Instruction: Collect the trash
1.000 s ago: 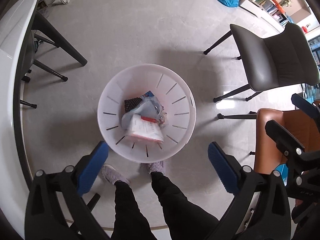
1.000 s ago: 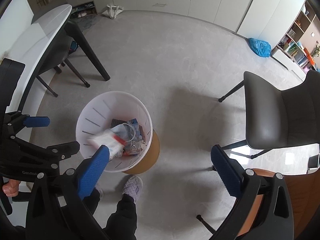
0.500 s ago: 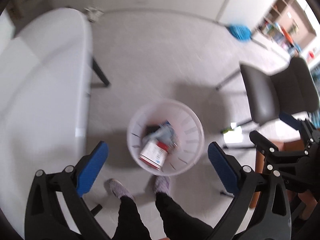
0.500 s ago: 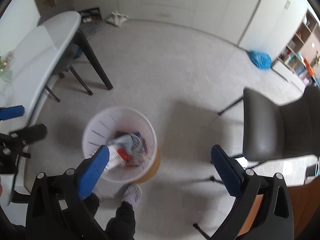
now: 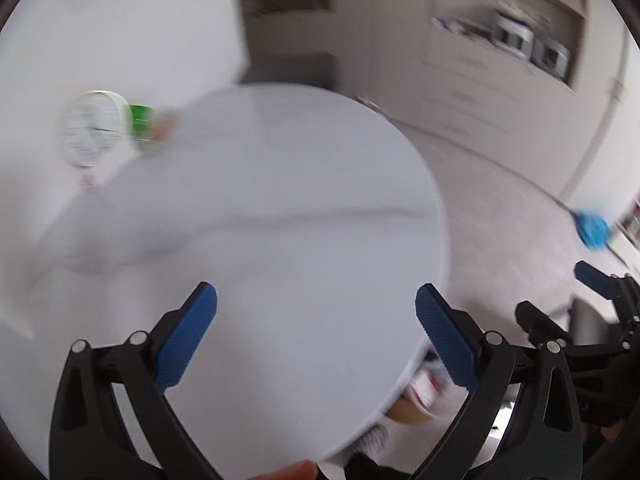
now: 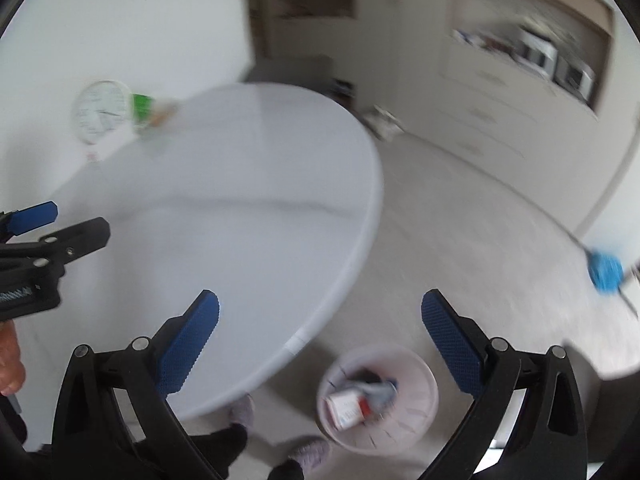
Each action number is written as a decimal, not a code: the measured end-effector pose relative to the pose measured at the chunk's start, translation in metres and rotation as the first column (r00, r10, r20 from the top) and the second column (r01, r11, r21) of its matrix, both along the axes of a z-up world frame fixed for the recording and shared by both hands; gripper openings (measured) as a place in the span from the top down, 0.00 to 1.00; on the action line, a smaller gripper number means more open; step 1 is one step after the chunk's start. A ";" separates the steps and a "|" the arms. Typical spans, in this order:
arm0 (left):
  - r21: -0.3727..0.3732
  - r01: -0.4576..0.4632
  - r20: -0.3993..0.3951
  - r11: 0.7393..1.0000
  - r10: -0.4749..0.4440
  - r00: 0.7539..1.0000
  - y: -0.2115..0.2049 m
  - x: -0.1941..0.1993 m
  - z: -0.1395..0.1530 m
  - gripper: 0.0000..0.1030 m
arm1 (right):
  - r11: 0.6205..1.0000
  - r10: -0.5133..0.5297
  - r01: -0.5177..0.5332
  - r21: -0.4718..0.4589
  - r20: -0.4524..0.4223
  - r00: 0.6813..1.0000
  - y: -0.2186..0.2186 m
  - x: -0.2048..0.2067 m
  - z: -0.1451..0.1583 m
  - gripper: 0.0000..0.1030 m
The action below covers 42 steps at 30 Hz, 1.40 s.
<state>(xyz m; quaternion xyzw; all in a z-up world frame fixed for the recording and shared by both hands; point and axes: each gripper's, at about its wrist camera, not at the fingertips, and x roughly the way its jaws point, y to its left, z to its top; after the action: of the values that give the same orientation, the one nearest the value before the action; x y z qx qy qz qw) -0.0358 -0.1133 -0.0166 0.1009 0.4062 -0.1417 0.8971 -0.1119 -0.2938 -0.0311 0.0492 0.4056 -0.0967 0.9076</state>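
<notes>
You are holding the left gripper [image 5: 316,320] and the right gripper [image 6: 320,322] with jaws spread wide, nothing lying between the blue pads [image 6: 188,344]. The white bin [image 6: 416,428] is standing on the floor just beside the round white table [image 6: 248,208], with a red-and-white carton [image 6: 346,406] lying inside. A blurred green item [image 6: 142,110] is resting at the table's far edge, beside a white clock [image 6: 100,110].

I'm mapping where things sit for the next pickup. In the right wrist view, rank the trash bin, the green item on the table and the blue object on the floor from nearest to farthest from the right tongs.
1. Trash bin: directly below, on the floor.
2. Blue object: far right, on the floor.
3. Green item: far left, at the table's back edge.
</notes>
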 end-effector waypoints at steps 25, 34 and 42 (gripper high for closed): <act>-0.055 -0.300 0.020 0.952 0.302 0.953 0.136 0.052 0.029 0.07 | 0.948 0.316 -0.308 -0.086 0.117 0.941 0.138 0.080 0.086 0.02; -0.058 -0.303 -0.004 0.951 0.304 0.953 0.140 0.058 0.025 0.07 | 0.948 0.313 -0.305 -0.086 0.111 0.943 0.141 0.083 0.085 0.02; -0.054 -0.300 -0.005 0.952 0.300 0.954 0.140 0.059 0.024 0.07 | 0.952 0.303 -0.295 -0.082 0.113 0.946 0.138 0.080 0.081 0.02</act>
<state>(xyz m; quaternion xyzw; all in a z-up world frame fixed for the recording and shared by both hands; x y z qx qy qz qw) 0.0227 0.0266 0.0077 0.0138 0.4113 -0.0146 0.9113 -0.0322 -0.1554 0.0502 -0.0363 0.3479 0.0325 0.9363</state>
